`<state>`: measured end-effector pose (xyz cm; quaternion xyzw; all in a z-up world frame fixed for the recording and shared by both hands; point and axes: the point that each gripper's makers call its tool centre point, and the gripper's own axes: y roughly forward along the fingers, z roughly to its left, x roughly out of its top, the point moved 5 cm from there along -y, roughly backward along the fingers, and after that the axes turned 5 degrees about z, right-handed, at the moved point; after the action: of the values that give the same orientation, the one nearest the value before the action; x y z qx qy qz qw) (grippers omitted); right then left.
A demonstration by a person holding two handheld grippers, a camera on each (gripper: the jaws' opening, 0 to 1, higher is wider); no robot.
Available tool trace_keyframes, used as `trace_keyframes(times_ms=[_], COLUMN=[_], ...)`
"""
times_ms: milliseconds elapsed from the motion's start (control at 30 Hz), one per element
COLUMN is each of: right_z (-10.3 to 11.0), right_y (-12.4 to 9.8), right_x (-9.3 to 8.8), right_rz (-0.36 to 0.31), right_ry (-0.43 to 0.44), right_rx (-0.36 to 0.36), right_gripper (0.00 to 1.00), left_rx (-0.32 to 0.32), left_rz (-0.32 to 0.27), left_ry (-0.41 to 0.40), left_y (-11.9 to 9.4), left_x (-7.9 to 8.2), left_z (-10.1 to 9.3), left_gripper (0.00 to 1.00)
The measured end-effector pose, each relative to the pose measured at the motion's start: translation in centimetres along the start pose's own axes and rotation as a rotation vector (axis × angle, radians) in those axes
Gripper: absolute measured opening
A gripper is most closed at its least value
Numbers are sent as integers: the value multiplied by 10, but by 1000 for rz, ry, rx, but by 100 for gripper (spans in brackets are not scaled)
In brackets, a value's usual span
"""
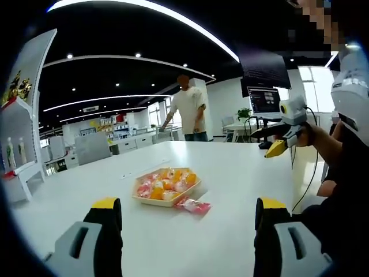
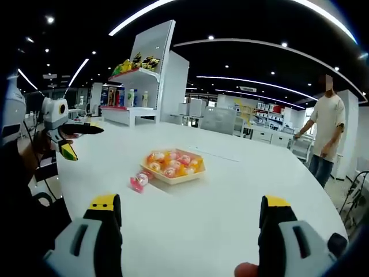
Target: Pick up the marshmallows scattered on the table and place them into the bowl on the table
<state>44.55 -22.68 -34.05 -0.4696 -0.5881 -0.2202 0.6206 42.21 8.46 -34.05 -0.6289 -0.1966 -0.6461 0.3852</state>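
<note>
Wide apart and empty, left gripper and right gripper jaws alike. Bowl of wrapped marshmallows (pink and orange) mid-table, one loose marshmallow touching its rim at 5 o'clock in the left gripper view, at 8 o'clock in the right gripper view. Person standing beyond the table's far edge.

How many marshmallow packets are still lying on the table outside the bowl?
1. A single pink marshmallow packet lies on the white table, right beside the bowl. The bowl already holds several; another loose one could be hidden behind it.
</note>
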Motion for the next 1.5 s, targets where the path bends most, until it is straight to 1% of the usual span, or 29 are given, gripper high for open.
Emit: trace_keyframes(times_ms=[100,233,600,733,800,900,967,1067,1133,1267,1500], right_z=[-1,0,3,5,7,15,22,33,40,55,71], right_y=[0,0,4,8,9,15,22,31,38,52,65], right_x=[1,1,3,2,3,5,4,3,2,0,1], right_rz=[3,8,10,19,13,-7,-2,7,13,29,37], right_ry=[-2,-8,-15,-7,-6,6,10,-3,3,-4,-9], right_rx=[-3,-3,10,13,18,44,67,98,123,166,210], right_gripper=[97,97,97,97,97,97,97,97,97,97,97], left_rx=[5,8,14,23,24,15,12,20,26,27,13], left_rz=[1,-10,-11,2,-6,-31,-42,-40,-39,-42,-38], left_ry=[13,7,10,12,9,-31,-41,-33,-28,-30,-26], left_y=[0,-2,-3,-2,-2,-4,-6,-7,-9,-12,-10], left_x=[1,2,0,-4,-4,-2,-2,-3,-4,-5,-6], left_z=[1,3,5,6,6,7,7,8,9,9,10], left_gripper=[95,95,95,95,95,95,95,95,95,95,95])
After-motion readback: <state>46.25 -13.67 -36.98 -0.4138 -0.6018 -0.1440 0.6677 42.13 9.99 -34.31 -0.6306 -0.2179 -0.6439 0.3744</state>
